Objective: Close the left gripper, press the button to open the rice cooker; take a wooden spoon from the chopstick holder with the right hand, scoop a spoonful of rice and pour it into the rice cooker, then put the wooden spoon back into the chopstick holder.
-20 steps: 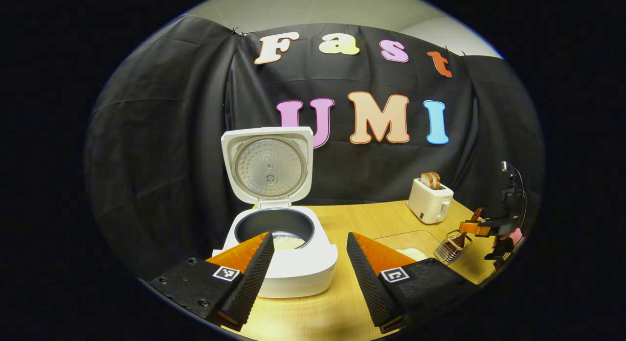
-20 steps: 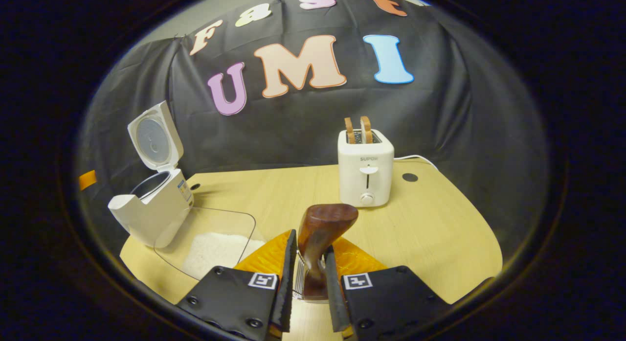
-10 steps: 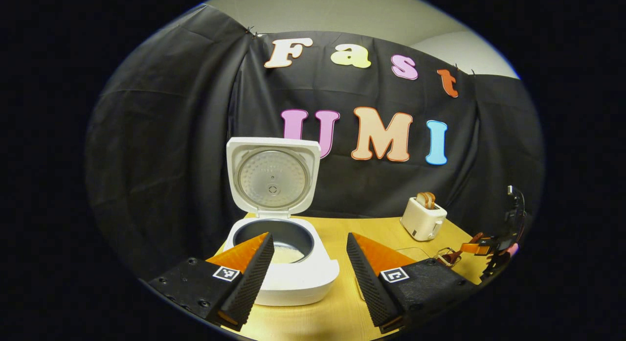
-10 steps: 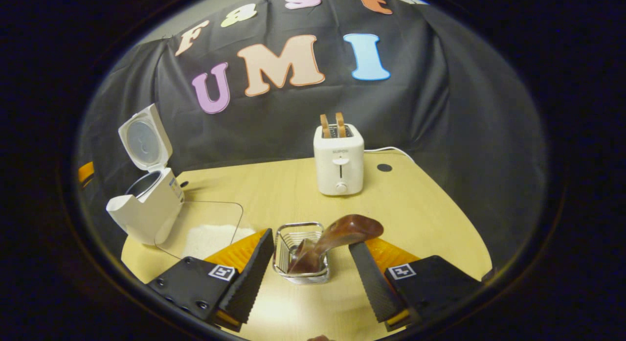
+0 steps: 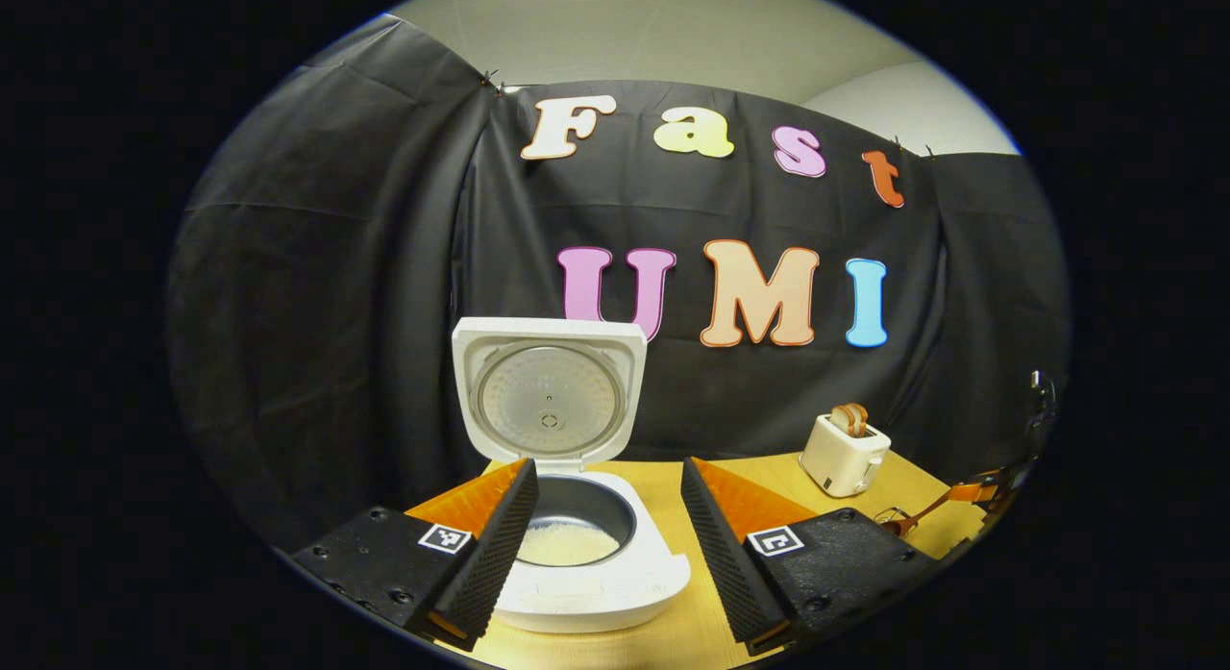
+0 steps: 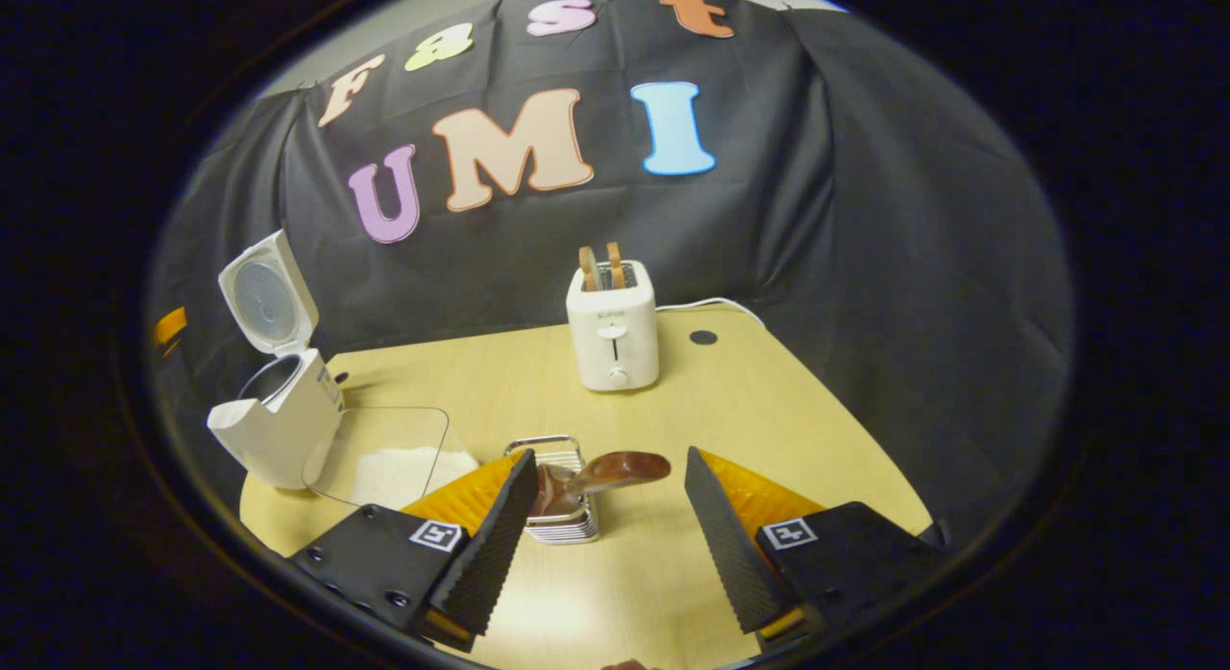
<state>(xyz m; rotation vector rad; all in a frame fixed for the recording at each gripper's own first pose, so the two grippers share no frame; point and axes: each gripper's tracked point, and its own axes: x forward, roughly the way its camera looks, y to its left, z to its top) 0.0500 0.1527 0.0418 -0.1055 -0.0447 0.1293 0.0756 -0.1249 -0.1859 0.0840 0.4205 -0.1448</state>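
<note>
My right gripper [image 6: 607, 535] gapes wide, empty; wooden spoon [image 6: 596, 475] leans in chopstick holder [image 6: 562, 516]. Left gripper [image 5: 605, 545] wide before open rice cooker [image 5: 577, 497].

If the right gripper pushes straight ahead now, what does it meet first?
Probably the wooden spoon, leaning out of the chopstick holder just ahead of the open right gripper; the toaster stands farther on. Depth is unclear.

Staged recording booth, not a home kitchen. Black cloth wall [image 6: 865, 218] backs a bare wooden table [image 6: 769, 430]. Rice cooker [image 5: 577, 555] and toaster [image 6: 612, 334] serve as props.
</note>
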